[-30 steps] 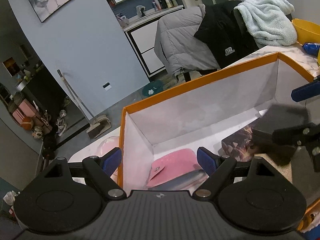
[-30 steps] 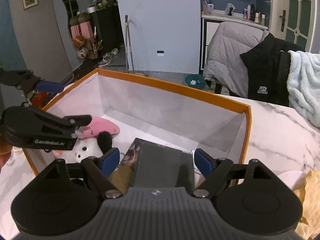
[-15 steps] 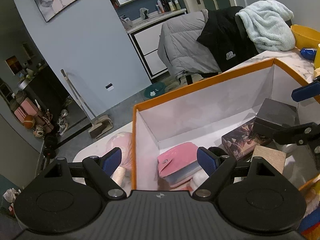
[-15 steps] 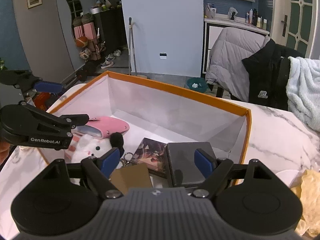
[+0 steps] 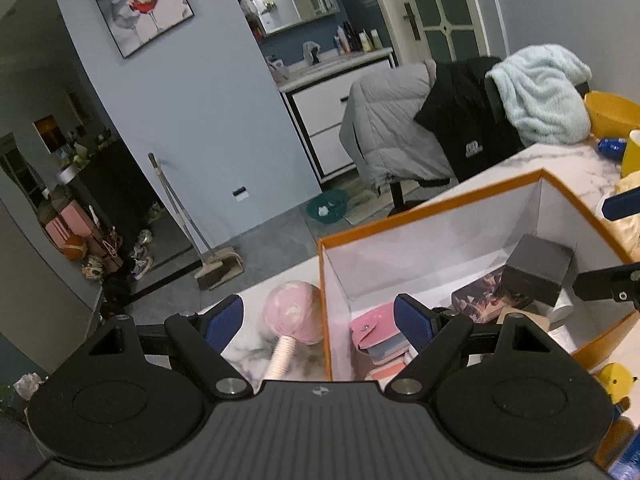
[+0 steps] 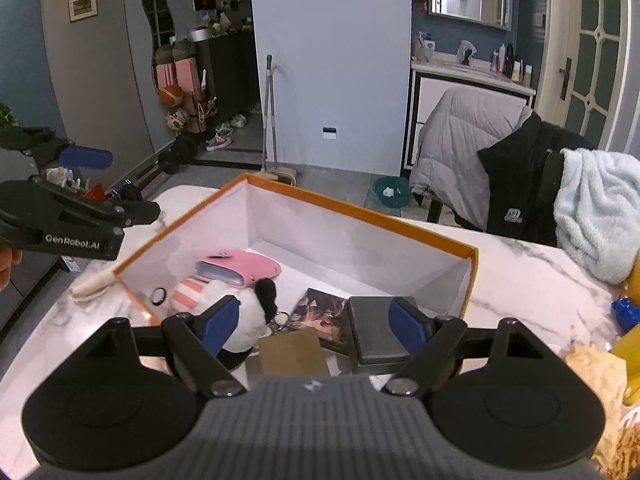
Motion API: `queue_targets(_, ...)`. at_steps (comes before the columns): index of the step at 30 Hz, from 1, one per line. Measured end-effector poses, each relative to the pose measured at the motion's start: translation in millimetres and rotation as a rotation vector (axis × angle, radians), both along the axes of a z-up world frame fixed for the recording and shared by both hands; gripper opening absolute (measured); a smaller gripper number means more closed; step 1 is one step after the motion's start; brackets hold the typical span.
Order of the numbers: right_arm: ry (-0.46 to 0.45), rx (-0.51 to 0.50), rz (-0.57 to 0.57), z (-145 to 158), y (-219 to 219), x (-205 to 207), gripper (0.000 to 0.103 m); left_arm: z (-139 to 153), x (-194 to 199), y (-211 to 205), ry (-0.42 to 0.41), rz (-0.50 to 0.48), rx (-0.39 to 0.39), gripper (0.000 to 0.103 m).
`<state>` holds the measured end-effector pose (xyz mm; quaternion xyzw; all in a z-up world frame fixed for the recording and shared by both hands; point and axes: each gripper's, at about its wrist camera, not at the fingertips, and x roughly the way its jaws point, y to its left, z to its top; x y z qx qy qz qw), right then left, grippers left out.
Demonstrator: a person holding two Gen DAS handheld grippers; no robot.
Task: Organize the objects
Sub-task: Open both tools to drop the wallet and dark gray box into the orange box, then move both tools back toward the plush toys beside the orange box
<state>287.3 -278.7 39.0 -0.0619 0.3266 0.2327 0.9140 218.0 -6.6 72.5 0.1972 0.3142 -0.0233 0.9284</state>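
Note:
An orange-rimmed white box [image 6: 360, 216] [image 5: 424, 224] stands on the marble table. In it lie a pink card wallet [image 6: 244, 266] [image 5: 374, 326], a white plush toy [image 6: 240, 300], a patterned booklet [image 6: 324, 312], a black box [image 6: 372, 328] [image 5: 536, 272] and a brown card [image 6: 292, 352]. A pink round brush with a white handle [image 5: 294, 312] lies on the table just left of the box; its handle shows in the right wrist view [image 6: 94, 282]. My left gripper [image 5: 320, 322] is open and empty, straddling the box's left wall. My right gripper [image 6: 312, 322] is open and empty over the box's near side.
A chair draped with a grey jacket, a black jacket and a light blue blanket [image 6: 596, 208] stands behind the table. A yellow bowl [image 5: 612, 114], a blue item [image 5: 610, 146] and crumpled paper [image 6: 596, 372] lie at the table's right. A small yellow toy [image 5: 614, 376] sits near the box's corner.
The right gripper let go of the black box in the big box and drew back, open. The left gripper moved left and back, bringing the pink brush into view.

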Motion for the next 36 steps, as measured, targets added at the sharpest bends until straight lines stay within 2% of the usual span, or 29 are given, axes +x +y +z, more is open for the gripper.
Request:
queue_targets(8,-0.039,0.000,0.018,24,-1,-43,0.085,25,-30,12,-0.045,0.009,-0.033,0.098)
queue_targets(18,-0.053,-0.030,0.046,27,-3,-86,0.085,24,-66,35,-0.055,0.039,-0.099,0.098)
queue_targets(25,-0.043,-0.070,0.065,9,-4,-109,0.086,5,-81,44,-0.030,0.047,-0.127,0.098)
queue_targets(36,0.048,-0.063,0.005,-53,-15,-109,0.086,-46,-94,43,0.030,0.034,-0.194,0.098)
